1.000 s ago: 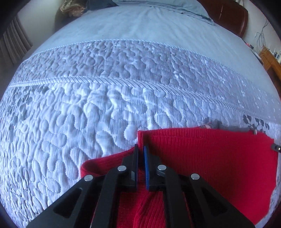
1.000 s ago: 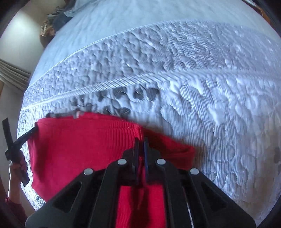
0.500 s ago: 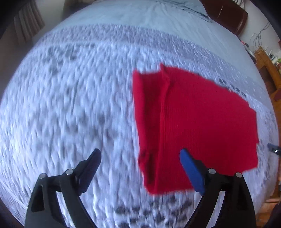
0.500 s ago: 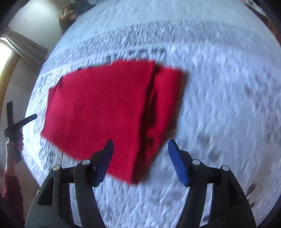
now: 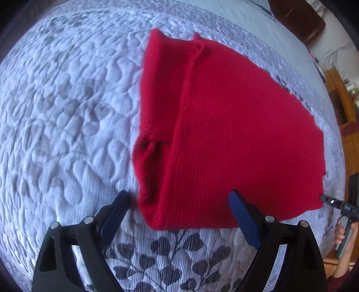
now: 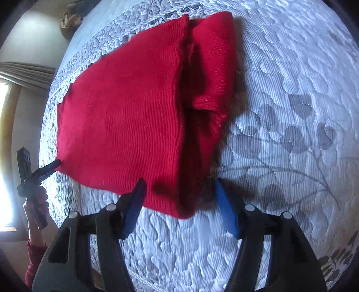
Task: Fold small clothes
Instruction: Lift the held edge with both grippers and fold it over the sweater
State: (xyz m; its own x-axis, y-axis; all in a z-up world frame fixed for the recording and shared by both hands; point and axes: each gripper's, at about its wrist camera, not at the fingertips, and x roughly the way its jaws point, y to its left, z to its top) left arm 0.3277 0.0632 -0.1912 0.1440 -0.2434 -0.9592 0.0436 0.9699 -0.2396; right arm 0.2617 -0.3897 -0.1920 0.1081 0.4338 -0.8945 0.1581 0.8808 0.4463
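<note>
A red knit garment [image 5: 235, 139] lies flat on the quilted bed, folded, with a sleeve tucked along its left side in the left wrist view. My left gripper [image 5: 179, 215] is open and empty, its jaws spread just short of the garment's near edge. In the right wrist view the same garment [image 6: 125, 116] lies ahead with its folded sleeve part on the right. My right gripper [image 6: 179, 202] is open and empty at the garment's near corner.
The white-and-grey quilted bedspread [image 5: 62, 116] with a leaf pattern [image 6: 291, 143] covers the bed. A dark wooden headboard [image 5: 298, 20] is at the far end, a wooden nightstand [image 5: 345, 105] to the right. Curtains and a window [image 6: 13, 74] are beside the bed.
Both grippers let go of the red garment, opened wide and drew back and up. The garment now lies folded flat on the bed.
</note>
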